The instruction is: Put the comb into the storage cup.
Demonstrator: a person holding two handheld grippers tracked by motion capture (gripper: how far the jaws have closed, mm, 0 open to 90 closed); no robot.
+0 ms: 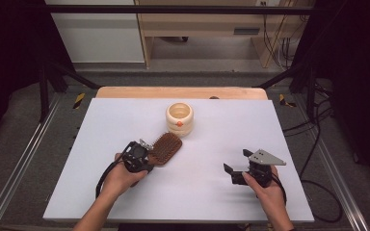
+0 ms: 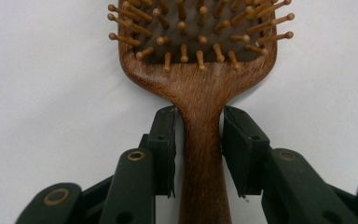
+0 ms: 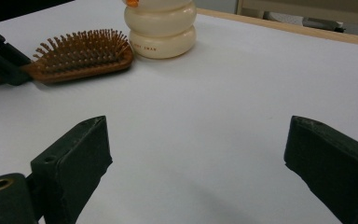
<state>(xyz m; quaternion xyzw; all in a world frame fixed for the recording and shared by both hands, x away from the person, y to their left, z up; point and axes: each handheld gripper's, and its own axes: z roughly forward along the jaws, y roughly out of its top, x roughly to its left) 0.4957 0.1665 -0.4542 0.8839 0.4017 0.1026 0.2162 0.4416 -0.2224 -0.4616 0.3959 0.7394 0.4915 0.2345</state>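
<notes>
Looking down and forward from above the near edge of the white table (image 1: 197, 192), far enough to take in every edge. Riding low on the left gripper (image 2: 199, 140), very close to the hairbrush (image 2: 200, 84) handle. Riding the right gripper (image 3: 196, 154), skimming the table toward the far edge, sharing brush and cream pot (image 3: 161, 28) with the high view.

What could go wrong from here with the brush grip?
1. The left gripper clamps only the narrow handle of the hairbrush; the heavier head could sag or pivot on lifting.
2. The cream cup stands just beyond the brush head; a forward swing might knock it.
</notes>
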